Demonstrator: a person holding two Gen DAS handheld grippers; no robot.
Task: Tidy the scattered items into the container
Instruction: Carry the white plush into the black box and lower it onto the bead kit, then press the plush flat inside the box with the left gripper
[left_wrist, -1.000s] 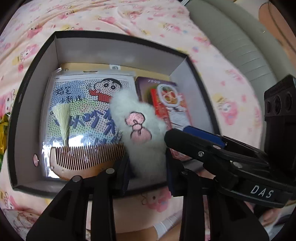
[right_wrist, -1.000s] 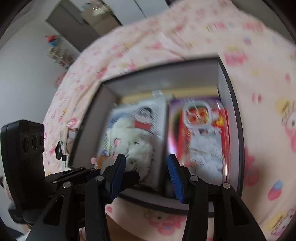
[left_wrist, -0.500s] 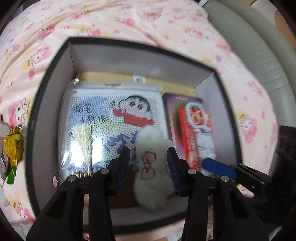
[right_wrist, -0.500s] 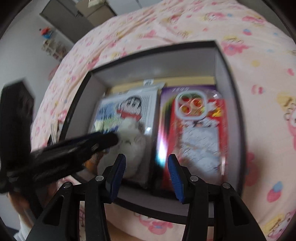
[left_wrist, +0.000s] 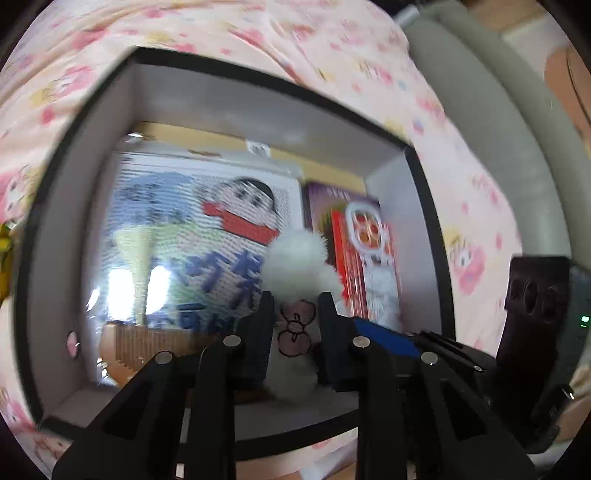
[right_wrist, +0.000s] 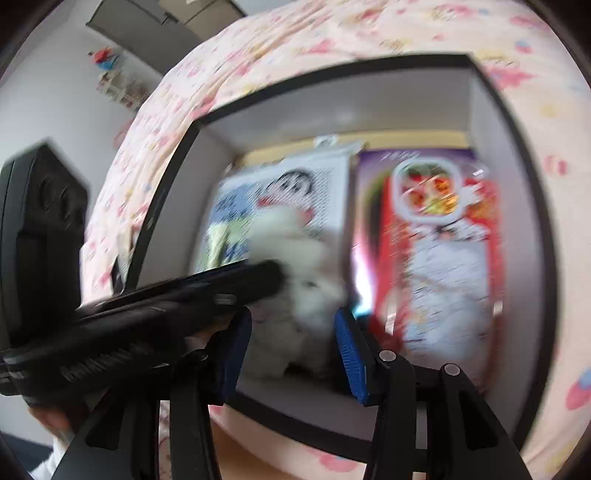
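Since a second ago, left gripper (left_wrist: 295, 325) has re-closed, pinching the white plush toy (left_wrist: 297, 273) low inside the black box (left_wrist: 258, 85). Right gripper (right_wrist: 293, 347) hovers half-open, empty. Advice: release only once the plush rests flat.

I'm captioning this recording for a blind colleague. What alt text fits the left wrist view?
The left tool is shut on a white fluffy toy inside a black-rimmed box. Beneath lie a cartoon-print packet, a red packet and a wooden comb; the box sits on pink patterned bedding.
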